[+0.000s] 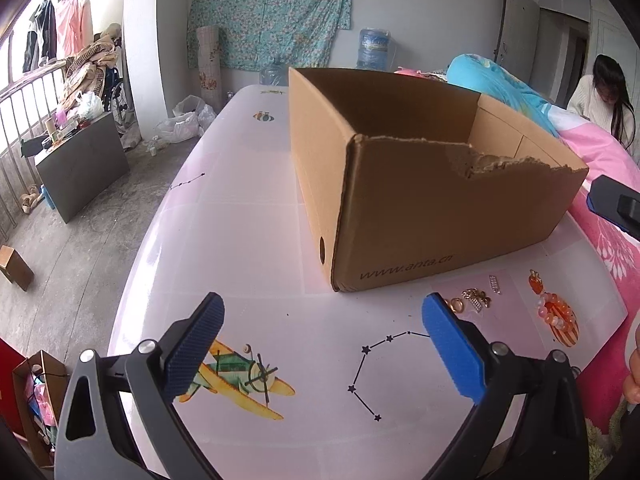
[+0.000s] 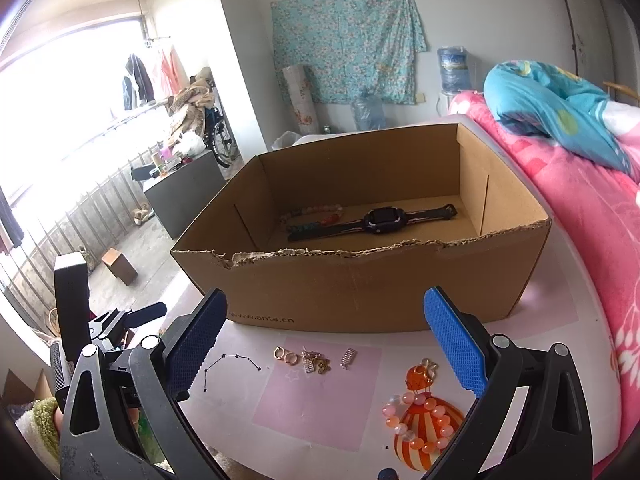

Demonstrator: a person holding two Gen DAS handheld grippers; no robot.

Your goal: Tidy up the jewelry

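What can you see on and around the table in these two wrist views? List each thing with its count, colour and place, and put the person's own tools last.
Cardboard box: one, brown, open, on the table.
Watch: one, black, inside the box.
Bead strand: one, mixed colours, inside the box beside the watch.
Rings: two, gold, on the table before the box.
Small charms: a few, gold and silver, right of the rings.
Bead bracelet: one, orange-pink, near table edge.
Table: one, white-pink, stickered.
Left gripper: one, black, blue pads, open.
Right gripper: one, same, open.

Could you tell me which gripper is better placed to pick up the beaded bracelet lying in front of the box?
Right. The open right gripper faces the bracelet, just ahead; from the left gripper it lies off to the right.
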